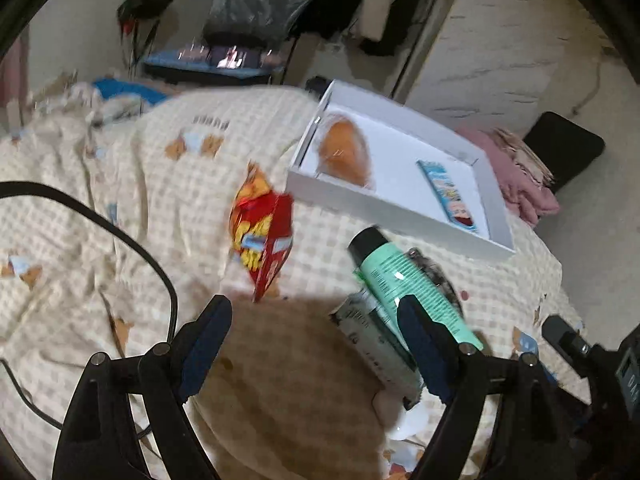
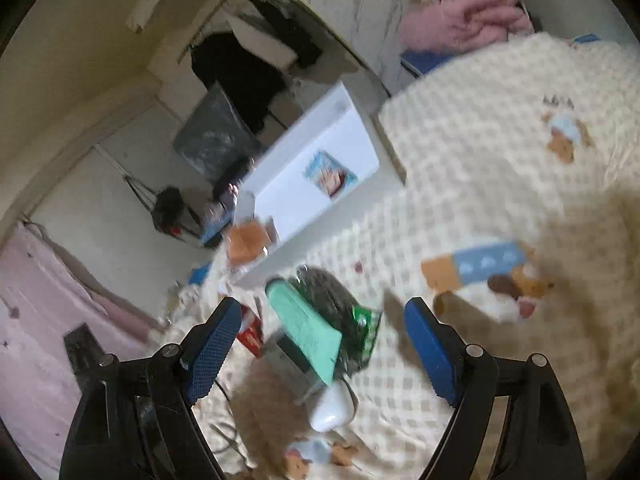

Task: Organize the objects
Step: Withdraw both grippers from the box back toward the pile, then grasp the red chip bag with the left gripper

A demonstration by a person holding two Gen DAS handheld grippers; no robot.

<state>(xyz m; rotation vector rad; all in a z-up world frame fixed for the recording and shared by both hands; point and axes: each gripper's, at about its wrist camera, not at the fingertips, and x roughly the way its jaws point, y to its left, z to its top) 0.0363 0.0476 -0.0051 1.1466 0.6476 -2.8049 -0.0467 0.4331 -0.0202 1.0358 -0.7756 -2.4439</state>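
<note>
Two items, a wrapped bun [image 1: 345, 151] and a blue packet [image 1: 448, 196], already sit in my white box [image 1: 400, 216] at two o'clock, while the red snack bag [image 1: 262, 240], mint-green tube [image 1: 404, 284] and neighbours wait on the bed [image 1: 120, 208] at twelve, both my left tongs [image 1: 316, 344] and right tongs [image 2: 324, 344] apart and empty.

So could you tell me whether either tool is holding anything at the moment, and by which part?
Nothing is held: left tool and right tool are both open and empty.

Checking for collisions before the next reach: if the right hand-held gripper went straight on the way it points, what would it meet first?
Probably the mint-green tube on the pile between its open fingers; depth is blurred, so that is a judgement.
</note>
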